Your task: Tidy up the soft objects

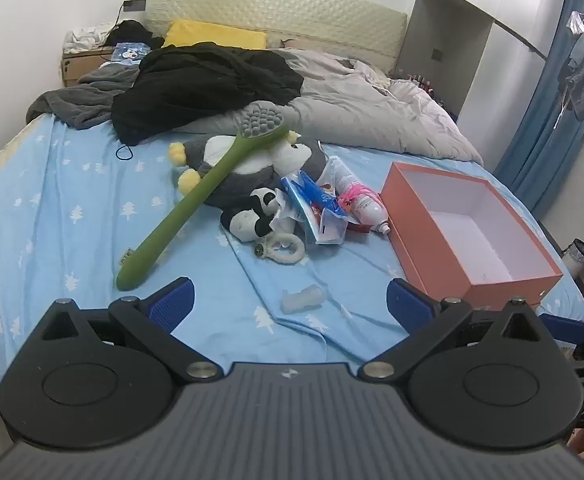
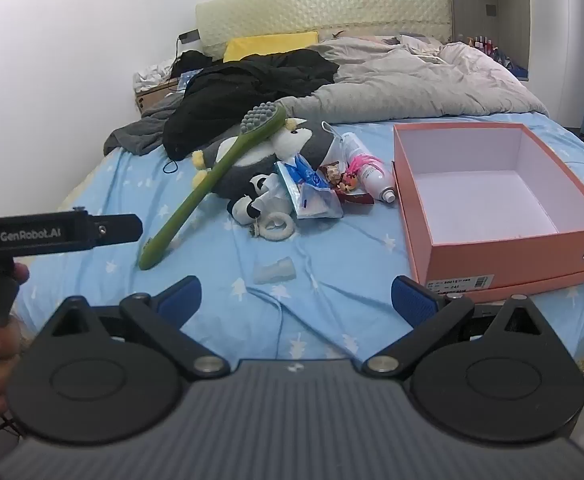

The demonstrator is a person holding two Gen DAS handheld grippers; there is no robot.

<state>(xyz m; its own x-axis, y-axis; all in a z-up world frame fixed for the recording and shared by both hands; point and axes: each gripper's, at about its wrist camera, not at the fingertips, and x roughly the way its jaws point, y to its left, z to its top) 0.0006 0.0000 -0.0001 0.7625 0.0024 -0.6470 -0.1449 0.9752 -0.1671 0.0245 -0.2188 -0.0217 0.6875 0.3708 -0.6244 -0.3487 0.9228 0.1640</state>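
Observation:
A pile lies mid-bed: a grey and white plush (image 1: 252, 164) (image 2: 260, 152), a small black and white plush (image 1: 252, 216) (image 2: 252, 200), a white ring (image 1: 286, 250) (image 2: 276, 226), blue packets (image 1: 316, 208) (image 2: 312, 192), and a white bottle with a pink tie (image 1: 362, 202) (image 2: 370, 172). A green long-handled brush (image 1: 200, 196) (image 2: 208, 188) leans on the big plush. A clear soft piece (image 1: 302, 298) (image 2: 274, 270) lies nearer. An open orange box (image 1: 472, 236) (image 2: 492, 200) stands empty on the right. My left gripper (image 1: 290, 304) and right gripper (image 2: 296, 300) are open and empty, short of the pile.
The bed has a blue sheet (image 1: 52, 220) (image 2: 332, 312). Black clothing (image 1: 204, 84) (image 2: 244, 88) and a grey duvet (image 1: 364, 112) (image 2: 412, 84) heap behind the pile. A yellow pillow (image 1: 212, 34) lies at the headboard. The left gripper's handle (image 2: 52, 232) shows at left.

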